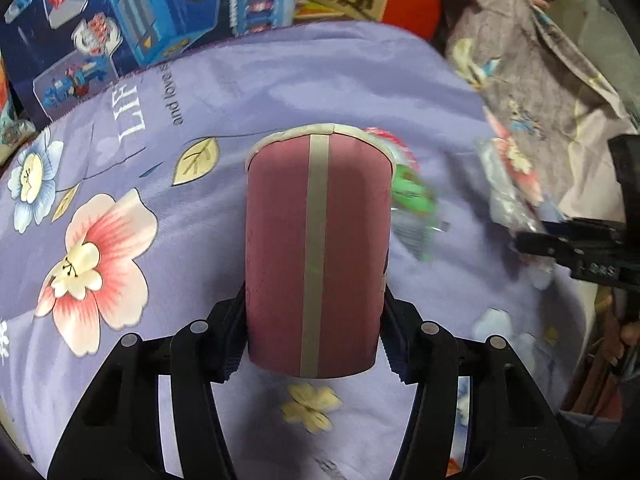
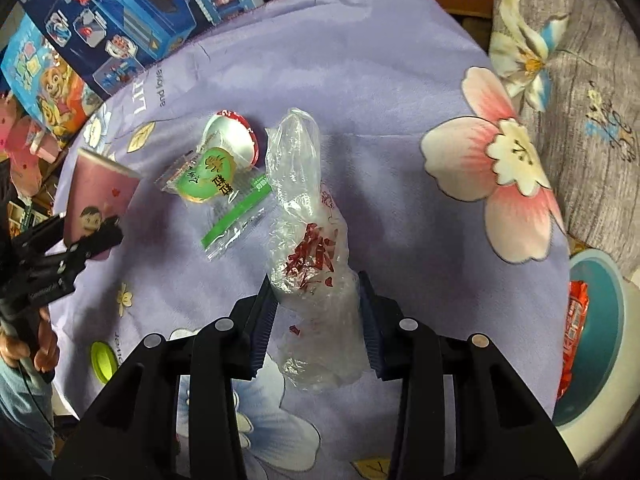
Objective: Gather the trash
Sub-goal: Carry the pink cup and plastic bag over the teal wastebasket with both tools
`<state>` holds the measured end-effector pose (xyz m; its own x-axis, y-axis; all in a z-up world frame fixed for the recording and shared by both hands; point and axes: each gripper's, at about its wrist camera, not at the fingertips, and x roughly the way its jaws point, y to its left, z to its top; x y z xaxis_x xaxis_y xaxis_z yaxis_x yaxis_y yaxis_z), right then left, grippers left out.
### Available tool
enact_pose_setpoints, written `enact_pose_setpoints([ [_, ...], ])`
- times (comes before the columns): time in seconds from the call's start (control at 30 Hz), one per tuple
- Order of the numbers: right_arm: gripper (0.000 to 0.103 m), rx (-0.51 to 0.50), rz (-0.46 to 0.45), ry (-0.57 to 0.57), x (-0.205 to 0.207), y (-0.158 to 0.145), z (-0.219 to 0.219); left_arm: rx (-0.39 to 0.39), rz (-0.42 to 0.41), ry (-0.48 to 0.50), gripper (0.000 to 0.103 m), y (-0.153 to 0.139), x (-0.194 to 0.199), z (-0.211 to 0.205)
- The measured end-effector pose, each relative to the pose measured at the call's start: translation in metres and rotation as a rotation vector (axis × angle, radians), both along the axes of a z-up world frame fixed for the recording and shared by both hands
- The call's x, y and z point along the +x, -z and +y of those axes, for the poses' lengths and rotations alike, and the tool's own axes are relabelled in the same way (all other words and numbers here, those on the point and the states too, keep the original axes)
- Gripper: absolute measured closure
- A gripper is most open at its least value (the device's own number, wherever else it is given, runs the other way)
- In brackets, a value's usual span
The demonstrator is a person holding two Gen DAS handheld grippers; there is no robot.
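Observation:
My left gripper (image 1: 314, 328) is shut on a pink paper cup (image 1: 318, 248) with a grey stripe, held over the purple flowered cloth (image 1: 320, 80). The cup also shows in the right wrist view (image 2: 100, 196), with the left gripper (image 2: 86, 248) on it. My right gripper (image 2: 318, 312) is shut on a crumpled clear plastic bag (image 2: 310, 248) with red print. It shows blurred in the left wrist view (image 1: 508, 184), at the tip of the right gripper (image 1: 528, 240). A green snack wrapper (image 2: 218, 184) and a red-rimmed lid (image 2: 236, 136) lie on the cloth beside the bag.
A teal and white bin (image 2: 600, 344) with a red wrapper (image 2: 574, 336) inside stands at the right edge. Blue toy boxes (image 2: 112, 20) line the far side. A grey flowered pillow (image 2: 580, 100) lies at the right. A green cap (image 2: 102, 360) lies at the near left.

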<state>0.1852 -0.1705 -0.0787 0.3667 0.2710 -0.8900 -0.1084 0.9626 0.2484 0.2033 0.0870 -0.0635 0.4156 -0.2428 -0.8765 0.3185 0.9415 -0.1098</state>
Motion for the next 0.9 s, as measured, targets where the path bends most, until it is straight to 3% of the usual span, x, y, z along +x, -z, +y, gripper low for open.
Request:
enact_pose_setpoints([
  [0.43,0.065,0.074,-0.118,0.117,-0.067,-0.041,-0.084,0.004,-0.065,0.156,0.045,-0.039,-0.053,-0.102],
  [0.9,0.065,0.159,-0.233,0.342,-0.134,-0.053,-0.213,0.028,-0.082,0.352,0.044,-0.036,-0.089,-0.246],
])
